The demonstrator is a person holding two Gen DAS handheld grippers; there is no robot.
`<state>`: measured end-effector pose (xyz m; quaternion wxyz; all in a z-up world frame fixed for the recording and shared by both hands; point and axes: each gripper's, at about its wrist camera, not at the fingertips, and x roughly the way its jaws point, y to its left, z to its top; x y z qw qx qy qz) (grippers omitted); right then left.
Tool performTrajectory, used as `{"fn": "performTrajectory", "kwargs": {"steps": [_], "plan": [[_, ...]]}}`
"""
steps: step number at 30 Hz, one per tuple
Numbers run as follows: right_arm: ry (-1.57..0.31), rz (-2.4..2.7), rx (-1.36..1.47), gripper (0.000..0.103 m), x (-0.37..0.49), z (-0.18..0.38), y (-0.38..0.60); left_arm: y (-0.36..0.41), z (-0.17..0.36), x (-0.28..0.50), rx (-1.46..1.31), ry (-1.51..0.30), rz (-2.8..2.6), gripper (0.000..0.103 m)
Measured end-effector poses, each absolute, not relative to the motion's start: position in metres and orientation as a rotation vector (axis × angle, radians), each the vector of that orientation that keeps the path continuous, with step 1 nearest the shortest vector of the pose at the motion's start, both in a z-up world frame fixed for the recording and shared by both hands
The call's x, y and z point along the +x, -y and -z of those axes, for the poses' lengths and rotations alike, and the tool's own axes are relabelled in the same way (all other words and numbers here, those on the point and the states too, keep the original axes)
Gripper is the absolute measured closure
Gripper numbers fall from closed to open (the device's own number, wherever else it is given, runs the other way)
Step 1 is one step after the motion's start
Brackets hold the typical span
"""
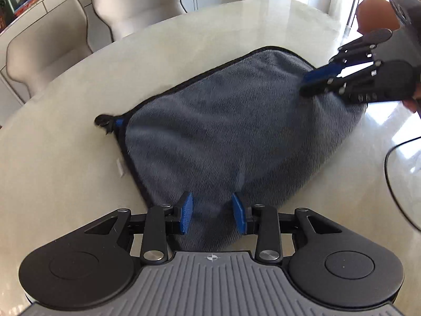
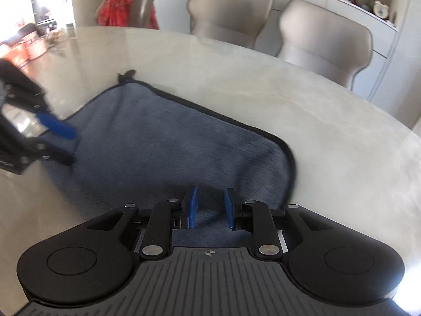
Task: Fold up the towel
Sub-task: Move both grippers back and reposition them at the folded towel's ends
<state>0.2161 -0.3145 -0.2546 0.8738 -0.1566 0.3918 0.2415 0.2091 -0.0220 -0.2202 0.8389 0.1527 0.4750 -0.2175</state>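
Grey towel (image 1: 223,131) lies under both grippers' parted jaws, seemingly ungripped.

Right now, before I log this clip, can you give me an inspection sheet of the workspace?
Surface: pale glossy table, strong glare on one side.
Job's things: grey towel with black edging lying on the table, a loop tag at one corner.
Clutter: nothing seen near the towel.
Grippers: left gripper open, low over the towel's near edge; right gripper open over the opposite side; neither holds cloth.
Cables: one dark cable beside the towel.
Surroundings: beige chairs, shelves, red cloth draped on a chair.
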Motion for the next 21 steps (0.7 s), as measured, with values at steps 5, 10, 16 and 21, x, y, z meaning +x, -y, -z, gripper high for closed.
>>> {"fn": "performTrajectory", "kwargs": {"steps": [5, 10, 16, 21], "plan": [[-0.819, -0.397, -0.359, 0.08, 0.202, 0.245, 0.316, 0.02, 0.217, 0.194, 0.318, -0.989, 0.436, 0.068], [-0.803, -0.583, -0.306, 0.08, 0.168, 0.238, 0.297, 0.035, 0.217, 0.189, 0.328, -0.98, 0.46, 0.067], [-0.875, -0.495, -0.283, 0.079, 0.157, 0.254, 0.324, 0.025, 0.224, 0.184, 0.323, -1.002, 0.411, 0.06], [-0.903, -0.421, -0.254, 0.079, 0.156, 0.247, 0.34, 0.019, 0.222, 0.18, 0.294, -0.981, 0.372, 0.061]]}}
